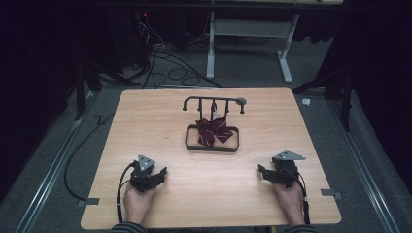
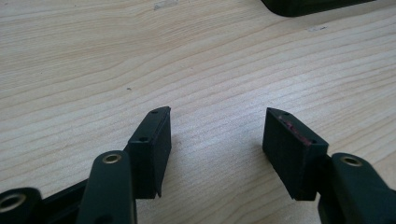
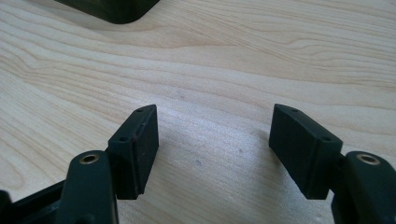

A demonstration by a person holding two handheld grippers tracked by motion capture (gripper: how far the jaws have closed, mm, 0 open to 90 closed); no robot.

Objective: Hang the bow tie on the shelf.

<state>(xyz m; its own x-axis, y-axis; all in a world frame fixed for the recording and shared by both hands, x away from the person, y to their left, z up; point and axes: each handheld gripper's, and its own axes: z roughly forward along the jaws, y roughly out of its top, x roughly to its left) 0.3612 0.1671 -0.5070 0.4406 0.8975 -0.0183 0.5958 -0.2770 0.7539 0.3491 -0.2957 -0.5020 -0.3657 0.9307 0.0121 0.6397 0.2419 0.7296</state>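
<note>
1. Bow tie (image 1: 214, 130), dark red with pale stripes, lies bunched in the tray (image 1: 212, 147), towards the tray's left and back; part of it rises against the rack (image 1: 214, 102) that stands at the tray's far edge
2. Whether the tie hangs from a rack hook or merely leans there cannot be told from the high view; the cloth is too small to read
3. Left gripper (image 1: 160, 174) sits well short of the tray, to its near left, low over the table (image 1: 145, 111); its jaws stand wide apart with bare wood between them
4. Right gripper (image 1: 262, 173) sits well short of the tray, to its near right; its jaws are likewise spread wide and hold nothing
5. Judgement: the tie appears set down in the tray and both grippers are off it, so either the work is finished or it has not begun; the pictures do not settle which
6. Left gripper view cuts off all but a dark tray corner (image 2: 303, 5) at the top; the right gripper view shows another corner (image 3: 112, 10) at its top left
7. A reddish smear (image 2: 294, 130) marks one pad edge in the left gripper view; its nature is unclear
8. Surroundings beyond the table are dark; floor cables (image 1: 165, 68) are the most that can be made out
</note>
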